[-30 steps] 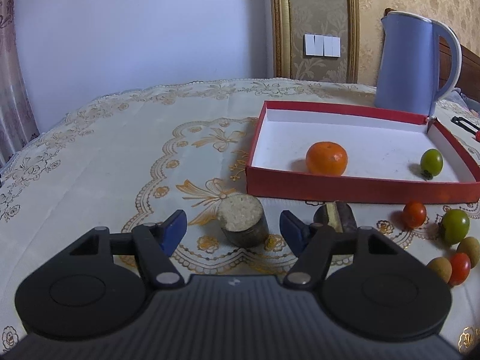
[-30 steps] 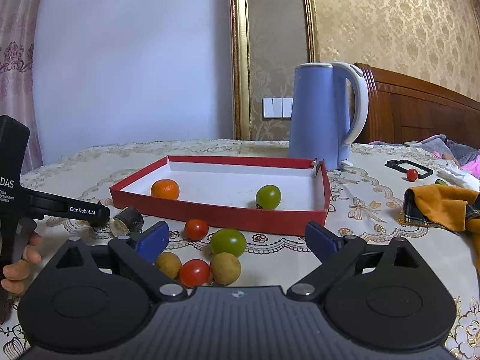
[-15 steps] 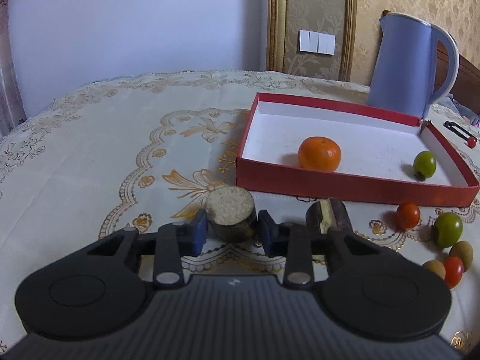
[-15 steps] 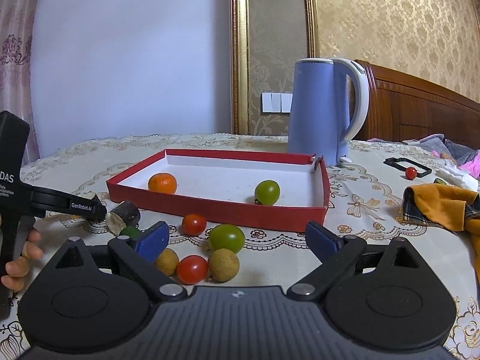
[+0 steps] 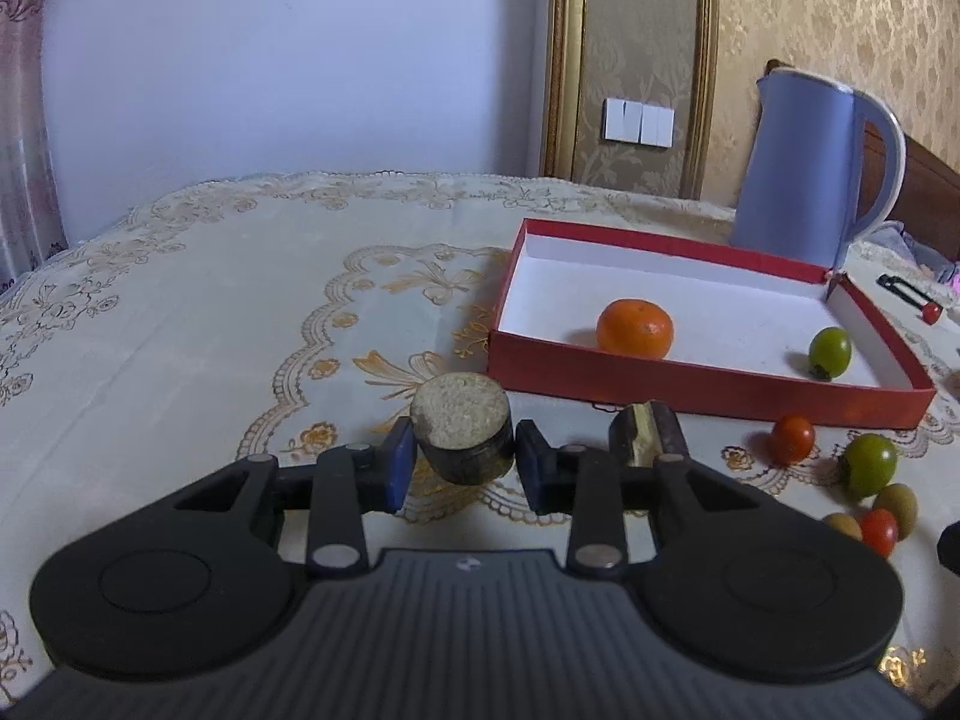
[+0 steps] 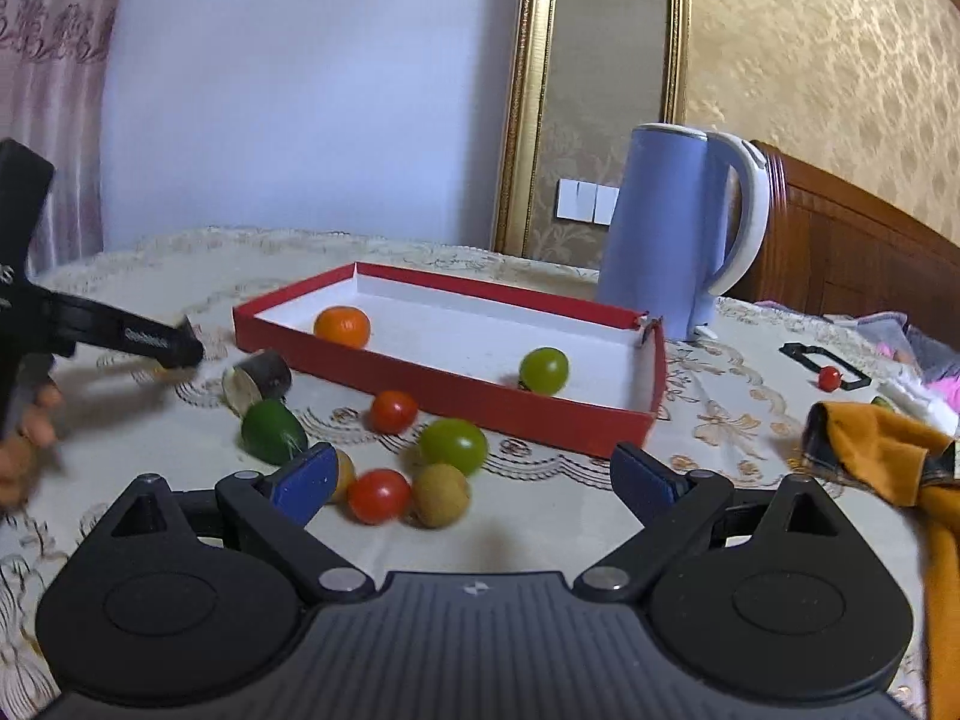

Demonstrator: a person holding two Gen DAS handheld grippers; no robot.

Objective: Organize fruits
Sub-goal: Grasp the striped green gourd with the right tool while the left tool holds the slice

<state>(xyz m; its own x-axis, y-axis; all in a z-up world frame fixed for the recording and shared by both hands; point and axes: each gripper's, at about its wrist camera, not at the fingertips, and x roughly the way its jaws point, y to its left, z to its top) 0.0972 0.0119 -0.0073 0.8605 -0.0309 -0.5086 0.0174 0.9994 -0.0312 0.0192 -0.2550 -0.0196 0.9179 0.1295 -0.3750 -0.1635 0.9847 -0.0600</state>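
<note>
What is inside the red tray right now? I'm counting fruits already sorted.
Inside the red tray: one orange mandarin and one green tomato, apart on its white floor. The near wall hides a strip of floor in both views, so something low there could go unseen.

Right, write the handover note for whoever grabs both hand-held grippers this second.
Left hand-held gripper: shut on the cut sugarcane piece, which looks just off the tablecloth.
Right hand-held gripper: open, holding nothing, poised over the loose fruit.
Done: mandarin and one green tomato lie in the red tray.
Left: carry the held piece to the tray, then the second sugarcane piece, the red tomatoes, the green tomato, the brown fruits and the dark green fruit, all in front of the tray.
</note>
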